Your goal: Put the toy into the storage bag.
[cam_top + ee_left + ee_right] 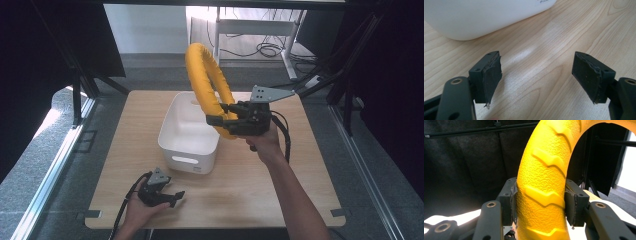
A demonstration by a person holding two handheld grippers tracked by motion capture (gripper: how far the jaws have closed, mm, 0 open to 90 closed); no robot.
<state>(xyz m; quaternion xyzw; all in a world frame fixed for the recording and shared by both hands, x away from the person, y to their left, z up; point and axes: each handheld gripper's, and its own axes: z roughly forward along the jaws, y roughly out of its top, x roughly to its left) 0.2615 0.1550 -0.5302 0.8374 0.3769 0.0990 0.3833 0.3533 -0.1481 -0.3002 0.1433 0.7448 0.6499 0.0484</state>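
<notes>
Overhead, we saw the right gripper (pixel 218 120) clamped on a yellow ring (pixel 206 80) — held upright in the air above the white bin (pixel 187 137) on the wooden table (pixel 280 190). Its jaws pressed both sides of the ring's ridged surface (pixel 544 192). Our left gripper (pixel 172 196) lay low on the table just beside the bin (pixel 481 17) — jaws spread wide, grasping nothing.

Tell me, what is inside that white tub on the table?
The visible part of the white tub looks bare. The yellow ring, clamped upright in the right gripper, covers its far right corner, so I cannot see there.
</notes>
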